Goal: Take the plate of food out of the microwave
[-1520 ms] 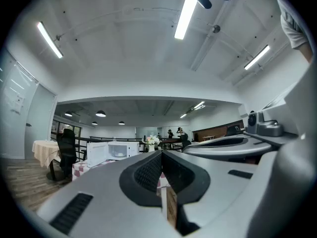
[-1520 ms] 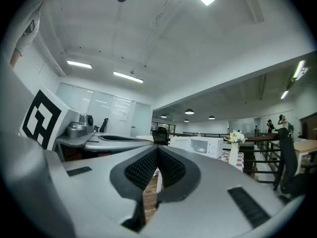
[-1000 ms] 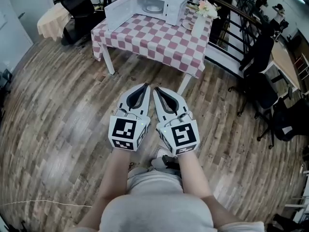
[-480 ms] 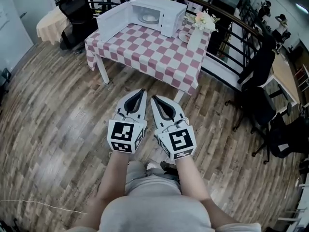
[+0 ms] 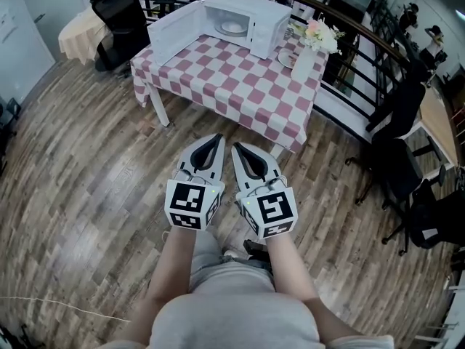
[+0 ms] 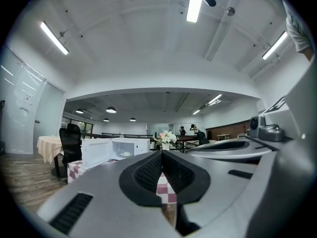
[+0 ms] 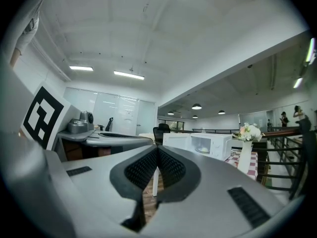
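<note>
A white microwave (image 5: 247, 11) stands at the far end of a table with a red-and-white checked cloth (image 5: 232, 82), its door (image 5: 173, 33) swung open to the left. Inside it lies a white plate of food (image 5: 232, 27), which also shows small in the left gripper view as the plate (image 6: 126, 154) and in the right gripper view as the plate (image 7: 203, 151). My left gripper (image 5: 216, 139) and right gripper (image 5: 236, 149) are held side by side over the wooden floor, short of the table's near edge. Both are shut and empty, and point level at the table.
A white vase of flowers (image 5: 304, 58) and a small dish (image 5: 284, 57) stand to the right of the microwave. A black office chair (image 5: 120, 13) and a cream-clothed table (image 5: 76, 31) are at the far left. A black railing (image 5: 363, 42) runs behind, with dark chairs (image 5: 407, 158) at the right.
The table and microwave have drawn nearer and look larger in the head view. Both grippers stay shut and side by side.
</note>
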